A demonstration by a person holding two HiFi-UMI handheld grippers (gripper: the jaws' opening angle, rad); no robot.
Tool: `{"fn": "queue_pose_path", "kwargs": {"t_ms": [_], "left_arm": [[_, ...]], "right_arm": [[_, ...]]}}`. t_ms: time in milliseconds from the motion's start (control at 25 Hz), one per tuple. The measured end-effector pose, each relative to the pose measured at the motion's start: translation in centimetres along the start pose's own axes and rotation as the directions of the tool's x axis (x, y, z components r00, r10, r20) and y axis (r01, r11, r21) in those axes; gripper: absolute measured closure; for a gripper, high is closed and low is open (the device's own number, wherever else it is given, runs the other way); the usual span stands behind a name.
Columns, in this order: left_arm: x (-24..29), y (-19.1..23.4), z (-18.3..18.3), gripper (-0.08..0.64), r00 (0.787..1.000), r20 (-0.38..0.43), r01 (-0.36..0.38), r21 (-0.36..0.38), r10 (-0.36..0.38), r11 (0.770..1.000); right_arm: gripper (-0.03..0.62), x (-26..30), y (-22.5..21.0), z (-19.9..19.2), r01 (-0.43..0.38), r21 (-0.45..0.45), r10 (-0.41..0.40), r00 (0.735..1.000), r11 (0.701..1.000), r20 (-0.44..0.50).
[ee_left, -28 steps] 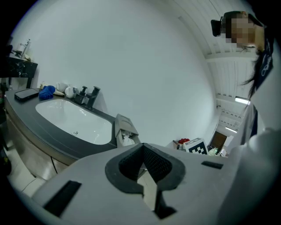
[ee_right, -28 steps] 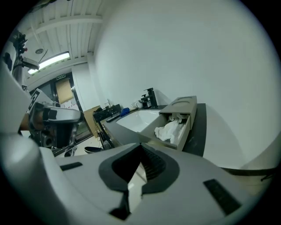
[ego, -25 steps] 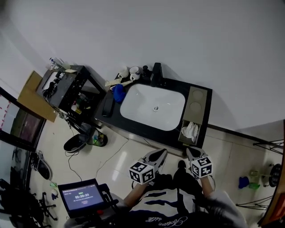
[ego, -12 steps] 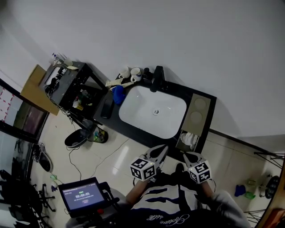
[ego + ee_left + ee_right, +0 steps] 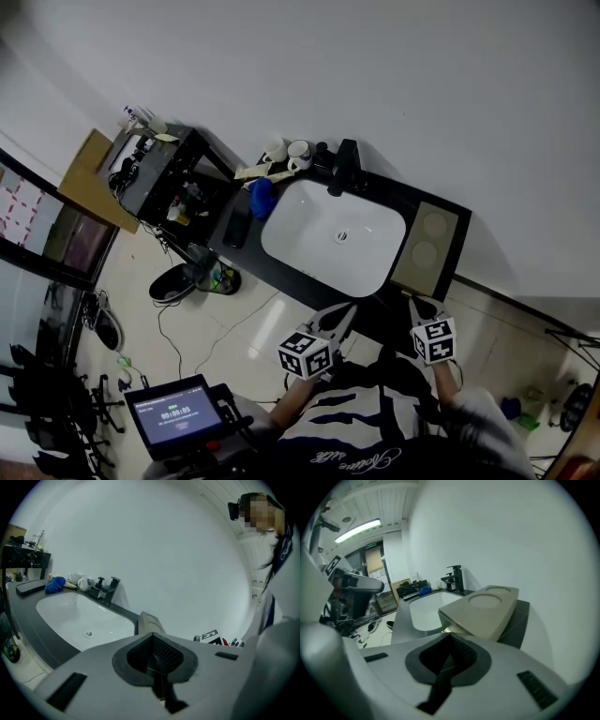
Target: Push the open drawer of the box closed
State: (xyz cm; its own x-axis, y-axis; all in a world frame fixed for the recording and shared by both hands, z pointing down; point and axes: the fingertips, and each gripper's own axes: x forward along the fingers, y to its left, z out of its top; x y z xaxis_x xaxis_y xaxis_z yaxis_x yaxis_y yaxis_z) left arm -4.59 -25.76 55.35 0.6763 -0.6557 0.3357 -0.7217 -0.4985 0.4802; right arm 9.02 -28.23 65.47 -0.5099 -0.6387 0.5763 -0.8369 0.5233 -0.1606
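The beige box with two round recesses in its lid lies on the dark counter, right of the white basin. From the head view its drawer sits pushed in, with none of its contents showing. My right gripper is shut, its tips against the box's near end. In the right gripper view the box fills the space just beyond the shut right gripper. My left gripper is shut and hangs at the counter's front edge, left of the box. The left gripper points past the box's corner.
A black faucet, mugs, a blue cloth and a flat black item sit around the basin. A black shelf unit stands at the left. A small screen and cables lie on the tiled floor near me.
The drawer stood open with a white cloth inside; it slid in as my right gripper moved forward against it. The left gripper barely shifted.
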Motion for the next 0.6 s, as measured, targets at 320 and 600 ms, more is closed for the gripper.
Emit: {"fn": "queue_pose_path", "kwargs": {"t_ms": [320,600], "left_arm": [[0.5,-0.9,-0.2,0.558,1.000,-0.011,0.023,-0.001,-0.023,1.000],[0.6,-2.3,-0.8,0.558,0.996,-0.025,0.080,0.017,-0.080,0.997]], "right_arm": [[0.595,-1.6,-1.1,-0.3,0.017,0.125,-0.020,1.000,0.992,0.020],[0.595,-4.5,-0.3,0.9,0.024,0.205,-0.049,0.992,0.978,0.114]]}}
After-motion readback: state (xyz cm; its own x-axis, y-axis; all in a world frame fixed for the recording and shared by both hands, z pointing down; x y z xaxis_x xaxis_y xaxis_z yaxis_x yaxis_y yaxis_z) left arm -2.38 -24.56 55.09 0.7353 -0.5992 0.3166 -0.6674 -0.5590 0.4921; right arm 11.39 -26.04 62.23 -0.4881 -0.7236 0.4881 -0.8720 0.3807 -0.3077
